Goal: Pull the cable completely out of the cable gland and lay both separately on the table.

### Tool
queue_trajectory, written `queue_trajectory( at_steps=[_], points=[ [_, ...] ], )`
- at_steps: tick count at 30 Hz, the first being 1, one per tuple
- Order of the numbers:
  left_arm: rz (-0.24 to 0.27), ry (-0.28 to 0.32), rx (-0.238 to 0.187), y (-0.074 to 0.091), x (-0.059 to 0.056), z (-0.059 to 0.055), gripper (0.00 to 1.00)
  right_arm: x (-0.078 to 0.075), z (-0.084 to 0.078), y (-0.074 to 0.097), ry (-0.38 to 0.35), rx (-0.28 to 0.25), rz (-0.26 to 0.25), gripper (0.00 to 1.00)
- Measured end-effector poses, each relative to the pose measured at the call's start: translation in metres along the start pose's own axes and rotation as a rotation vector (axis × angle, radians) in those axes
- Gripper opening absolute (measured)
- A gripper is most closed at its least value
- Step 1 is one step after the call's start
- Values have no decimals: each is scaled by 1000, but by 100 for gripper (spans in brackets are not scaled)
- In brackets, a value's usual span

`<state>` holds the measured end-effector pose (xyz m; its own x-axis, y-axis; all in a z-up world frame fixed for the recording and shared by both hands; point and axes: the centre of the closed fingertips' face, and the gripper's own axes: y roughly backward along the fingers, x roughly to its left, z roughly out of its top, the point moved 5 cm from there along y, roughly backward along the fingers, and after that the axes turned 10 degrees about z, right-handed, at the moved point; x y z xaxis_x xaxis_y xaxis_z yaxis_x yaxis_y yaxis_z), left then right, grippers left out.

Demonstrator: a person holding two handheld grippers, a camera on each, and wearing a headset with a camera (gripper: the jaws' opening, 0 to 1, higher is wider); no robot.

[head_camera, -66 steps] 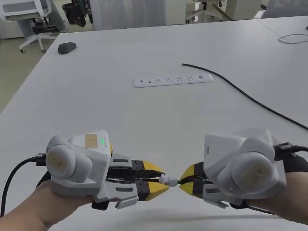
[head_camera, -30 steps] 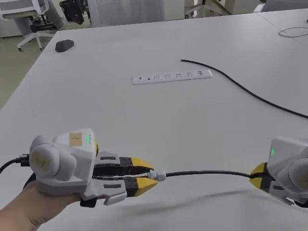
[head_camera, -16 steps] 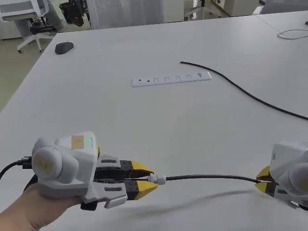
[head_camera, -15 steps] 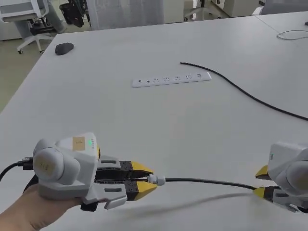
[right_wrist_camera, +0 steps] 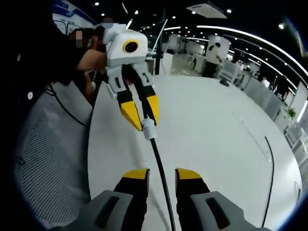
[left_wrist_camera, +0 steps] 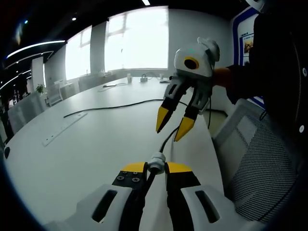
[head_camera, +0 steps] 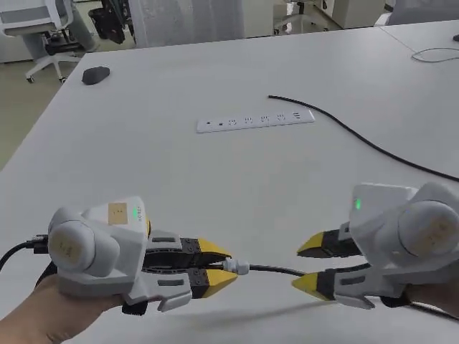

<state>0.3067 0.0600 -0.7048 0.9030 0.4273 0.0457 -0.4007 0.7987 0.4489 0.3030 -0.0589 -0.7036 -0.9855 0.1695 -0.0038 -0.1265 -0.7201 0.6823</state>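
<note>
Right hand-held gripper (head_camera: 298, 267) has come back in from the far right edge of the head view and now sits close to the left hand-held gripper (head_camera: 228, 264), tip facing tip. Its yellow-tipped jaws, which were pinched on the cable (head_camera: 276, 270) a moment ago, now stand apart, and the black cable runs loosely through the gap between them. The left hand-held gripper has barely moved and is clamped on the white cable gland (head_camera: 239, 268), held just above the white worktop (head_camera: 215, 179) near its front edge. The cable is still seated in the gland. In the left gripper view the gland (left_wrist_camera: 156, 161) sits between the jaw tips, with the cable (left_wrist_camera: 166, 142) rising toward the other gripper (left_wrist_camera: 171, 131).

Well behind the grippers, a white power strip (head_camera: 256, 120) lies flat across the worktop, and a long black lead (head_camera: 358, 136) trails from beside it to the right edge. A dark mouse (head_camera: 95, 74) rests at the far left, with an office chair (head_camera: 43, 29) beyond the worktop. None of these lies between the two grippers
</note>
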Motion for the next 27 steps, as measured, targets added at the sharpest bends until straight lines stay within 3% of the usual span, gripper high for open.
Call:
queue_trajectory(
  at_steps=[5,10,18,23,27],
  points=[
    [1,1,-6,1,-1,2,15,3,14,-17,51,11,32,15],
    [3,-9,-8,1,-2,3,15,8,14,-30,88,46,57,11],
    [0,-18,-1,0,-4,2,15,7,19,-34,141,54,28,0],
    [-4,-14,-12,0,-3,4,15,6,19,-30,114,39,34,0],
    [0,-8,-14,0,-1,3,15,3,10,-25,106,67,20,0]
  ],
)
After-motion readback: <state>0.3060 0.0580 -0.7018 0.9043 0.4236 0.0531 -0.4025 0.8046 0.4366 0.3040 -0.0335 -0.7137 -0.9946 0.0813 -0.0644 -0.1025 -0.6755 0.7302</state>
